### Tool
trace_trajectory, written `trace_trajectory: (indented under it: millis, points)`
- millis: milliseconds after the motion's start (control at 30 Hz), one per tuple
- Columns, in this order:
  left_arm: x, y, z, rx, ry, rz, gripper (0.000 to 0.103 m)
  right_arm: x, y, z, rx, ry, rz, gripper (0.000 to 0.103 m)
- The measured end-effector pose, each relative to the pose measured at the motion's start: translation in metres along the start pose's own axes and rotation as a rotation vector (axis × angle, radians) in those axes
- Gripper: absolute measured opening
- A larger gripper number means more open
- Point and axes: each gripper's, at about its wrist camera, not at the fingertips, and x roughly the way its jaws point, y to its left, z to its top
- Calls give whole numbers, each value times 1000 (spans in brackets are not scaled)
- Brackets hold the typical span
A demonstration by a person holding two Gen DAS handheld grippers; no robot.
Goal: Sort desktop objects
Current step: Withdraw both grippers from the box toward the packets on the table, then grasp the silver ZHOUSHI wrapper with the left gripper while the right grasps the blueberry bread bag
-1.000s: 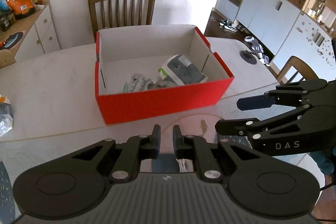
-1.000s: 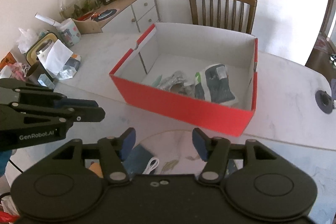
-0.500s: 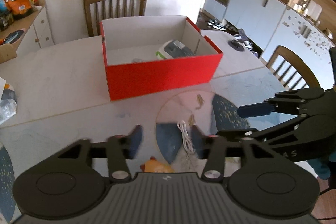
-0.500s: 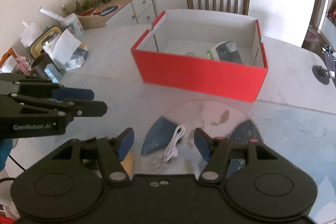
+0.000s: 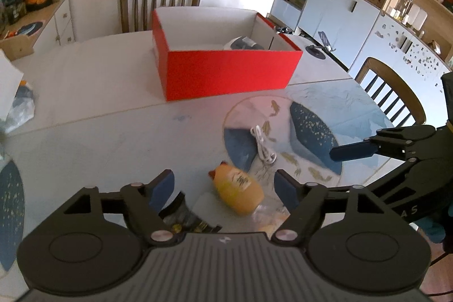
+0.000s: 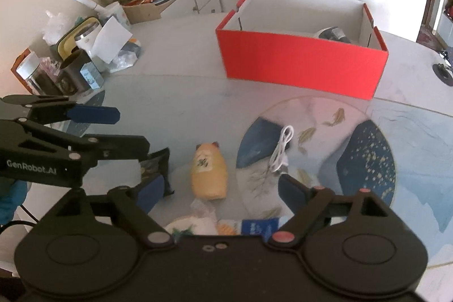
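A red box with white inner walls stands on the table and holds a grey and white pouch; it also shows in the right wrist view. A yellow squeeze toy lies near the table's front, between my left gripper's open fingers. A white cable lies on the round mat beyond it. A dark packet lies by the left finger. My right gripper is open and empty, just behind the yellow toy and the cable.
Wrapped snacks and a blue card lie at the near edge. Jars, cups and paper crowd the table's left end. Wooden chairs stand behind the box and at the right. White cabinets line the right wall.
Both grippers have pulled back from the box toward the table's front edge and lowered. My left gripper has opened wide. The yellow toy and cable have come into view.
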Motion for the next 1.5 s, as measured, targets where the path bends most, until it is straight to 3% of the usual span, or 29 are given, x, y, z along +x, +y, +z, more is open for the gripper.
trace_trajectory:
  millis: [533, 933, 1233, 1500]
  points:
    - [-12, 13, -52, -7, -7, -6, 102, 3, -2, -20, 41, -17, -117, 89]
    - [-14, 3, -103, 32, 43, -74, 103, 16, -10, -40, 54, 18, -149, 89]
    - [4, 3, -123, 29, 119, -69, 103, 19, -23, -56, 92, 41, -183, 89]
    - [15, 4, -131, 29, 149, -67, 102, 14, -13, -59, 98, 47, -141, 89]
